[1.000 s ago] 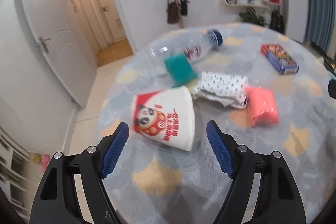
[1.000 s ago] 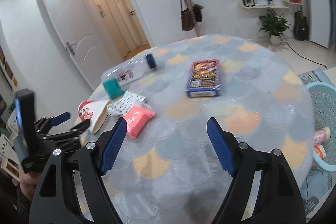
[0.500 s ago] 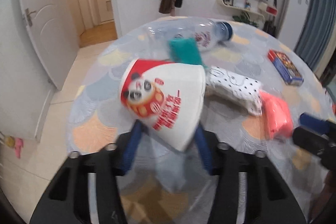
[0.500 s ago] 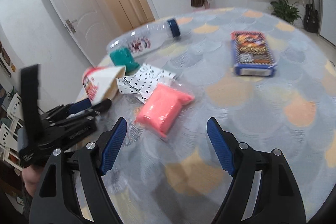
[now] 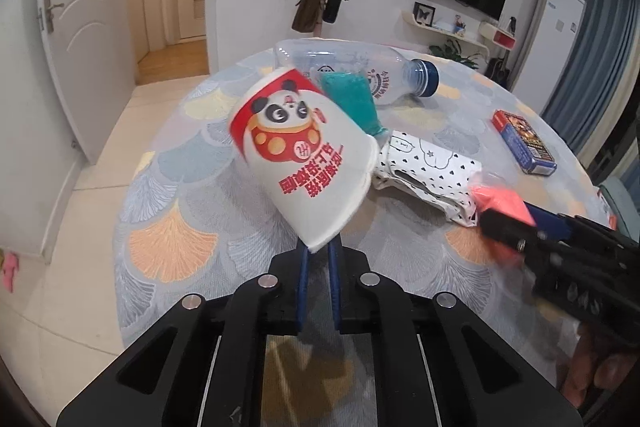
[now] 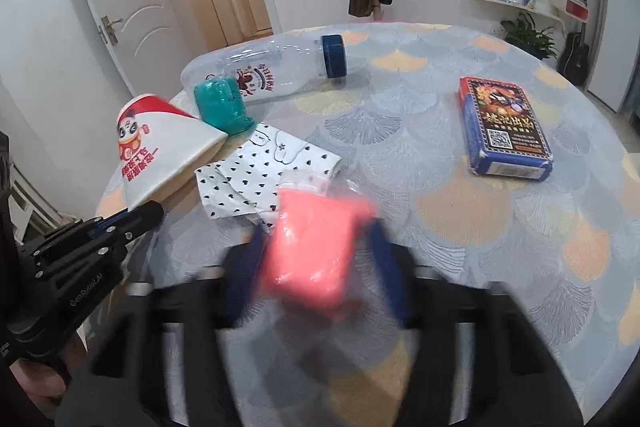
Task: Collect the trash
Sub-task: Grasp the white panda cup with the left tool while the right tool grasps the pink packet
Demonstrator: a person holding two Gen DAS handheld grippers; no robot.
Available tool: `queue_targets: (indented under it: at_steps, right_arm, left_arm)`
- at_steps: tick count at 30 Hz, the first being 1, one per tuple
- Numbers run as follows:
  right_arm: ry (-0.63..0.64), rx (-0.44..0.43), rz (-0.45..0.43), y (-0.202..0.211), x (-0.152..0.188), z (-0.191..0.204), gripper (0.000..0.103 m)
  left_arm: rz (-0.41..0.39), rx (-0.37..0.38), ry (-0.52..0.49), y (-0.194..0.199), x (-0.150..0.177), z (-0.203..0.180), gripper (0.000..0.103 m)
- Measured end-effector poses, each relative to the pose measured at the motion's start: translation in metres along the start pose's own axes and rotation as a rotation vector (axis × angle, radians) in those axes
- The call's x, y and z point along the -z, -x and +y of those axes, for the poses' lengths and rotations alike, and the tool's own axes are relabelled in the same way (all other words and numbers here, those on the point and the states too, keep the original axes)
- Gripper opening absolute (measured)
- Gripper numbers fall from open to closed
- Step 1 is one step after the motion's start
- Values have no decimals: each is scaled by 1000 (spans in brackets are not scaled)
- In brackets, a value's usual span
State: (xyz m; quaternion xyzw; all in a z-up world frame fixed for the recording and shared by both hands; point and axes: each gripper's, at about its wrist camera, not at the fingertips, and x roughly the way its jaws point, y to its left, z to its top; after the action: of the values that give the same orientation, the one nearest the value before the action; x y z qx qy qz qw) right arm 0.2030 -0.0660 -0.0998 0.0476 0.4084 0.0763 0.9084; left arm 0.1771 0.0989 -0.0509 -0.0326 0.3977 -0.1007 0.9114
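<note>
Pinching the rim of a white paper cup printed with a red panda design (image 5: 308, 155), the left gripper (image 5: 318, 257) is clamped on it and holds it tilted above the round patterned desk (image 5: 172, 239). The right gripper (image 6: 316, 263) is closing around a pink soft packet in clear plastic (image 6: 316, 247) lying between its blurred blue fingers (image 6: 386, 259). Beside the packet lie a black-dotted white paper wrapper (image 6: 256, 171), a teal lump (image 6: 220, 103), a clear plastic bottle with a blue cap (image 6: 272, 67) and, well apart, a blue card box (image 6: 504, 127).
</note>
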Motion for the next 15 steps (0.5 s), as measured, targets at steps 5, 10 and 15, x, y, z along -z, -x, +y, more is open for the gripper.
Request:
queue_targets:
  at_steps: [5,10,15]
  right_arm:
    - [-26,-60,-5,8,5,-12,34]
    - [-37,-106,-67,30,12,-18,34]
    - [-43,-124,-95,49,16,-26,34]
  left_arm:
    - [-24,1,0,14,3,-3,2]
    - [-75,-8,-26,40,4,-12,2]
    - [-122,-12,-41,65,2,-18,1]
